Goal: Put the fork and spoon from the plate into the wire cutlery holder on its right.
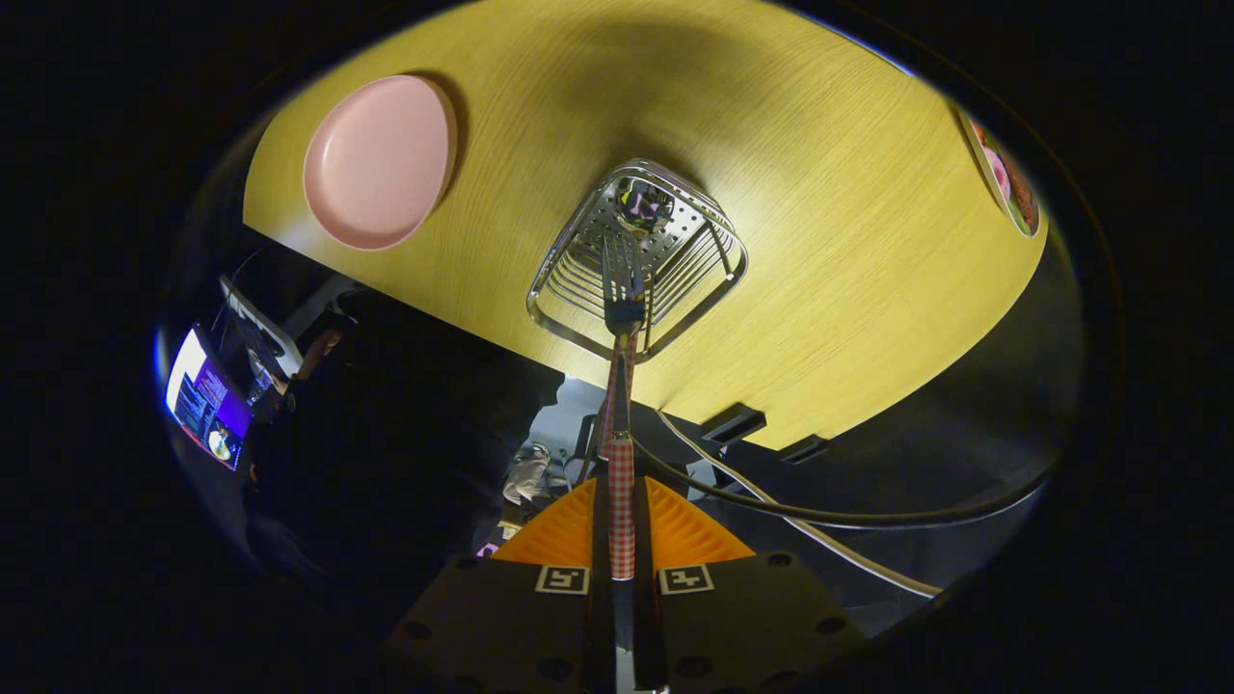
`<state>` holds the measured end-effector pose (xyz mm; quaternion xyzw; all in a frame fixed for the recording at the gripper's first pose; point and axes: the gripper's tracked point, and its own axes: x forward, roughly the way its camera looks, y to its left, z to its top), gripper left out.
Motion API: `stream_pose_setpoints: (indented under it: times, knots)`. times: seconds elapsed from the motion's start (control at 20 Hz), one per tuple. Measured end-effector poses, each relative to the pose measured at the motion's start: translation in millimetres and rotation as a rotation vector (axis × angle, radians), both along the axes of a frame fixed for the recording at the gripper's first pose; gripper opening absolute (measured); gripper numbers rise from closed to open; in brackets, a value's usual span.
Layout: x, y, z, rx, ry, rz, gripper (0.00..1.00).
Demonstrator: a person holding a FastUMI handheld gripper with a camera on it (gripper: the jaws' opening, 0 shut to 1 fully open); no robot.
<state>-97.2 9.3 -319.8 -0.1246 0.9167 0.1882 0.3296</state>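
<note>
My gripper [622, 525] points down at the table and is shut on a fork [623, 289] by its red-and-white checked handle, both fingers pressing on it. The fork's metal tines hang over the open mouth of the wire cutlery holder [578, 260], which stands on the yellow wooden table [819, 193] straight beyond the fingers. Something dark and shiny lies at the bottom of the holder; I cannot tell what it is. The pink plate [378, 159] lies on the table to the holder's left, with nothing on it.
A patterned dish [1007, 183] sits at the table's far right edge. Cables [819, 520] run below the table's near edge. A person in dark clothes [386, 434] stands beside a lit screen [207, 397] to the left of the fingers.
</note>
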Motion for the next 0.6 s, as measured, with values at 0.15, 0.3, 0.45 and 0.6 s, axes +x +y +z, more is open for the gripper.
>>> stream_pose_setpoints:
  times: [0.15,0.3,0.45,0.6]
  knots:
    - [4,1,-8,-0.016,0.020,0.010,0.12]
    - [9,1,-19,-0.035,0.026,0.015,0.12]
    - [20,9,-26,-0.031,0.013,-0.006,0.12]
    - [32,10,-29,-0.022,-0.006,-0.014,0.25]
